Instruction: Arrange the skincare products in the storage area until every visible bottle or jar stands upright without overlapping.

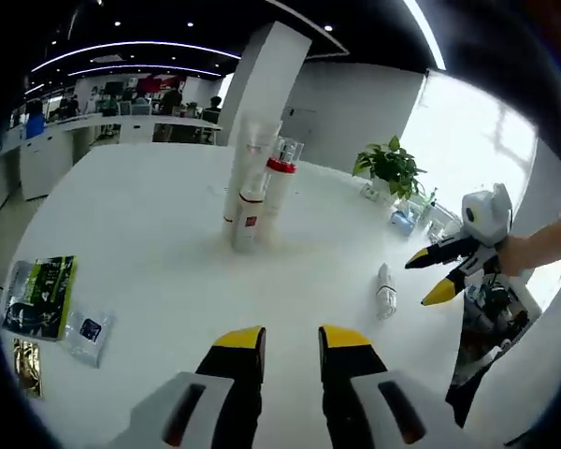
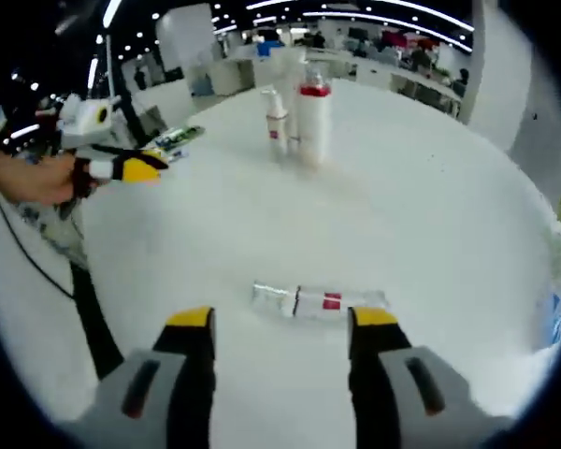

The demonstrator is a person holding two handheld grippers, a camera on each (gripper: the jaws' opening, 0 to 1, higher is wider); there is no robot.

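My right gripper (image 2: 280, 327) hangs with fingers spread either side of the bottle (image 2: 320, 303) lying flat on the bench (image 2: 430, 187); it could roll away if nudged; my left gripper (image 1: 291, 341) sits slightly parted, empty; tipping it near the standing bottles (image 1: 257, 182) risks toppling them.

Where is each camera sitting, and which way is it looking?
Left gripper view: rides the left gripper, looking across the white table at the standing bottles; the right gripper, held by a hand, enters from the right.
Right gripper view: rides the right gripper, its jaws apart, looking down at the lying bottle; the left gripper comes in from the left.
Shared: table, standing bottles, lying bottle.
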